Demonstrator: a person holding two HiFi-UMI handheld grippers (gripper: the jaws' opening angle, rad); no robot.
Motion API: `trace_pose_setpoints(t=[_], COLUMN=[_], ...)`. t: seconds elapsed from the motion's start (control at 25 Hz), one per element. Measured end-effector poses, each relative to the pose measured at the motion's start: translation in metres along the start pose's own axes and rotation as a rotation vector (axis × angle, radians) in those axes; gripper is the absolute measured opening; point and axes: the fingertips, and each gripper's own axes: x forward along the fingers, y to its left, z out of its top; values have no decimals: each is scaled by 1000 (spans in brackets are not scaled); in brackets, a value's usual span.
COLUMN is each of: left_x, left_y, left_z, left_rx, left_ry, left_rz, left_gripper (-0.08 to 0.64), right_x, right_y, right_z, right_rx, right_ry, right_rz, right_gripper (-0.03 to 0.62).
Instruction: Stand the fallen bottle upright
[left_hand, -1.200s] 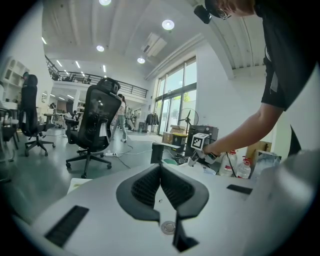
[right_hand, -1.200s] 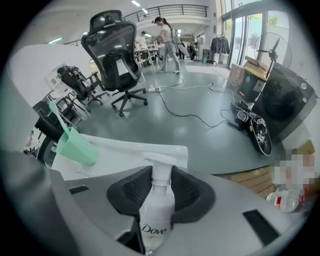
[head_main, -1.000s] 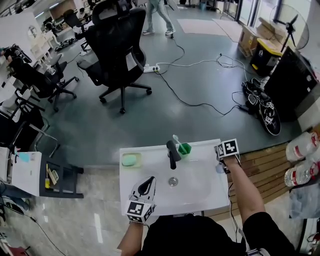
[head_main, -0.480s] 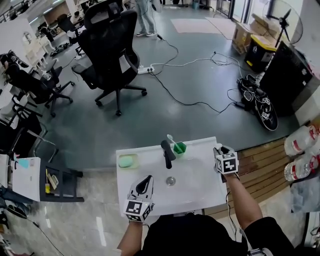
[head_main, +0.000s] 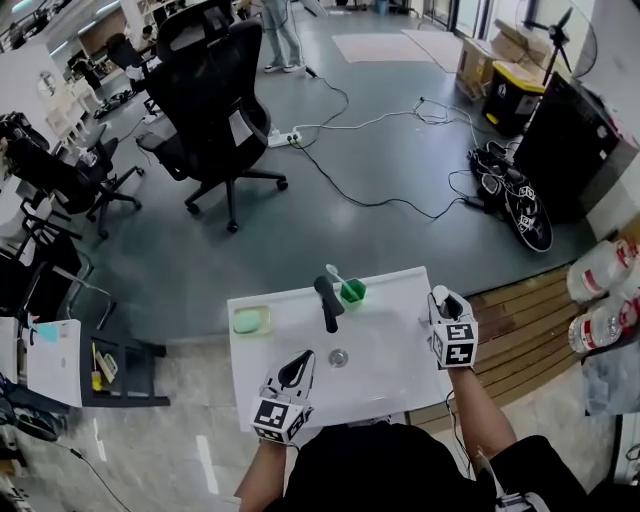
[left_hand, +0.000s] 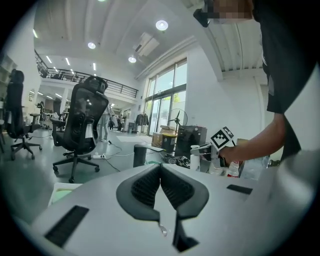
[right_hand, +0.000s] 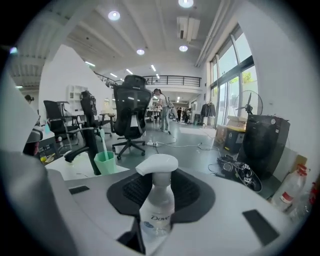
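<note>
The bottle (right_hand: 157, 202) is clear plastic with a white pump head and stands upright between the jaws of my right gripper (right_hand: 159, 195), which is shut on its body. In the head view that right gripper (head_main: 446, 303) hovers over the right edge of the white sink top (head_main: 390, 385), and the bottle's white head (head_main: 439, 295) shows at its tip. My left gripper (head_main: 296, 369) is at the sink's near edge, jaws shut and empty. From the left gripper view the left gripper (left_hand: 161, 181) looks across at the bottle (left_hand: 195, 158).
A black faucet (head_main: 325, 301) rises at the back middle of the sink, above the drain (head_main: 339, 357). A green cup (head_main: 352, 291) with a toothbrush stands right of the faucet. Green soap (head_main: 250, 320) lies at the back left. Wooden boards (head_main: 520, 310) lie right of the sink.
My right gripper has risen with the bottle and tipped it up from lying toward upright, drawing back slightly. The left gripper has edged forward a little.
</note>
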Motion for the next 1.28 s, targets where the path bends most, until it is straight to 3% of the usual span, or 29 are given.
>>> trace_pose_setpoints(t=[0.2,0.4,0.72,1.28], left_x=[0,-8,-19,-42], left_y=[2,10,14,35], left_z=[1,-3,-6,-18], left_rx=[9,7,12,-21], left_ry=[1,11,33,44], left_rz=[29,68,105,193], left_gripper=[21,21,21,21], right_x=[-7,2,43,73], right_y=[6,12,22,63], right_z=[25,43,58,62], right_rx=[-40,-72,-113,-95], right_ry=[-117,-173,-199,-225], right_rz=[-1,41,75,111], right_gripper=[126,127,127,129])
